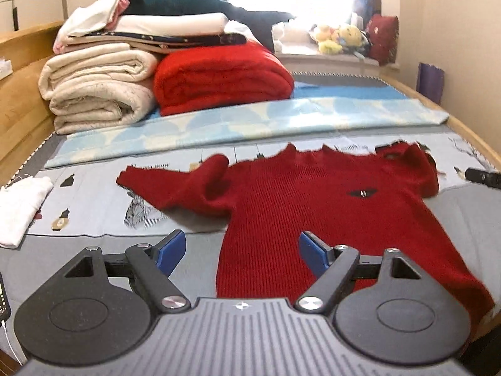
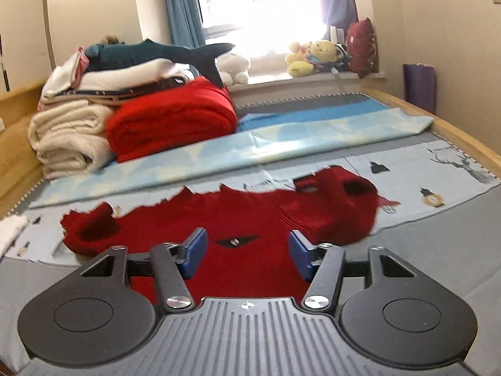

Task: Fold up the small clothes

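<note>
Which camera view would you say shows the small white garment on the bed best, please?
The left wrist view: the white garment lies at the left edge, folded and largely visible. In the right wrist view only a blurred corner of it shows at the left border.

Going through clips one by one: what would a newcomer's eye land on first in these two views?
The dark red sweater spread flat on the bed, one sleeve stretched out to the picture's left. Behind it, at the far left, a pile of folded bedding with a bright red blanket. Both the left gripper and right gripper hang open above the sweater, holding nothing.
</note>
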Available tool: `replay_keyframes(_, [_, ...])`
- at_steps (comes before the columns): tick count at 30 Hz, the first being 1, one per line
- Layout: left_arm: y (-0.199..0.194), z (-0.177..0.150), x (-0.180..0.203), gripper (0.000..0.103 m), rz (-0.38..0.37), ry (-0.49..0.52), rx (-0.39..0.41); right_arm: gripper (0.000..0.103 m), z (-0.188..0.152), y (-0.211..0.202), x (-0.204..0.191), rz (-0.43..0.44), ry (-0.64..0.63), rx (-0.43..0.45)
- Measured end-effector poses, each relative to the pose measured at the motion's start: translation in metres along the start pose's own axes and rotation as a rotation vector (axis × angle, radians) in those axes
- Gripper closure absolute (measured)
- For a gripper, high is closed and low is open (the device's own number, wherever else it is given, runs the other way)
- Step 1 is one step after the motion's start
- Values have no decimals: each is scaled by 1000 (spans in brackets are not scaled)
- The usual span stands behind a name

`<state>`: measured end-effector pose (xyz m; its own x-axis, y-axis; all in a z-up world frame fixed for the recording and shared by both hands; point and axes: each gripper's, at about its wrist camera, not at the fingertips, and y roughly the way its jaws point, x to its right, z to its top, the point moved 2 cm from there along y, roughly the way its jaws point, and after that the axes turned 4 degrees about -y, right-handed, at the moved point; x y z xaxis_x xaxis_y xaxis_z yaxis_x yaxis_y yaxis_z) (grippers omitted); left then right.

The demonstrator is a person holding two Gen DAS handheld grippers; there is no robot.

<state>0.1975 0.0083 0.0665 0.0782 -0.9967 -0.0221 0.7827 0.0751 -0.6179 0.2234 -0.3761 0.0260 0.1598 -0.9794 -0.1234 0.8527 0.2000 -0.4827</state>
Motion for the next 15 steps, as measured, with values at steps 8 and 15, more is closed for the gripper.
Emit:
replay_keyframes(8, [30, 36, -7, 19, 21, -65, 17, 47, 13, 15, -28, 24, -33, 38])
replay_keyframes(15, [84, 95, -29, 19, -32, -174, 74, 46, 20, 20, -48, -22, -149, 53])
